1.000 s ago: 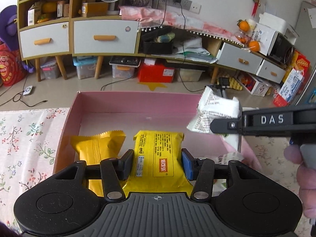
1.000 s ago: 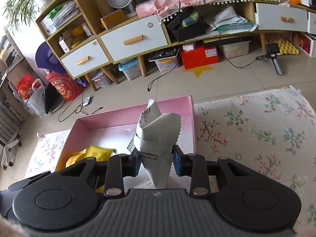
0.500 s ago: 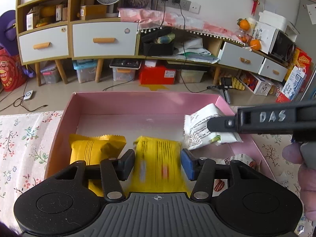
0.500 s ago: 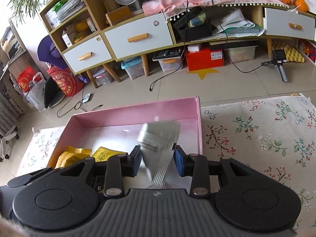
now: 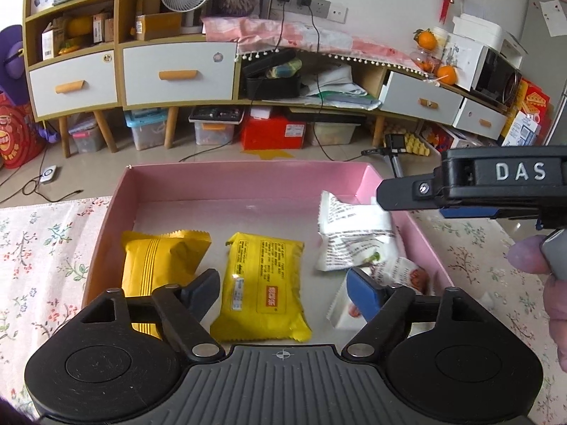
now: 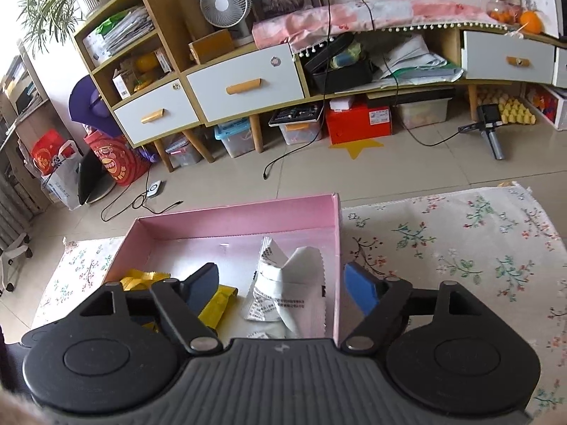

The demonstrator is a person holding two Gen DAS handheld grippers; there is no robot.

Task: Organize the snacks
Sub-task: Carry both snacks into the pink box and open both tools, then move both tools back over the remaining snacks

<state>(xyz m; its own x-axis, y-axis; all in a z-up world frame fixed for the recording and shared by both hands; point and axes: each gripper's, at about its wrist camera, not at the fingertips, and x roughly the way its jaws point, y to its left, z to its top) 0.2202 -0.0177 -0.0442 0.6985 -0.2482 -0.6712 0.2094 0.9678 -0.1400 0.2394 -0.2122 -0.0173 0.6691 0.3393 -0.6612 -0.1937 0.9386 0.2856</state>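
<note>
Now both grippers hover over the near edge of the pink box (image 5: 418,233), which sits on a floral cloth (image 5: 42,241).

Left gripper (image 5: 283,288): jaws have just been opening and stand wide. A yellow pack (image 5: 262,279) lies flat on the box floor between the fingers, touched by neither pad. A second yellow pack (image 5: 159,262) lies just left of it, its near end hidden behind the left finger. To the right, a small snack bag with a red print (image 5: 400,276) lies partly behind the blue pad.

Right gripper (image 6: 280,288): jaws have just been opening, also wide. A white pouch (image 6: 287,294) lies crumpled in the box's right part between the fingers, clear of both pads. In the left wrist view the same pouch (image 5: 351,237) rests against the right wall, with the right gripper's finger above it and part of a hand (image 5: 553,283) at the frame edge.

Farther back the box floor is bare up to the far wall. Beyond lie the tiled floor (image 6: 407,163), a red box (image 5: 271,131) and a low cabinet (image 5: 177,71) with white drawers.
</note>
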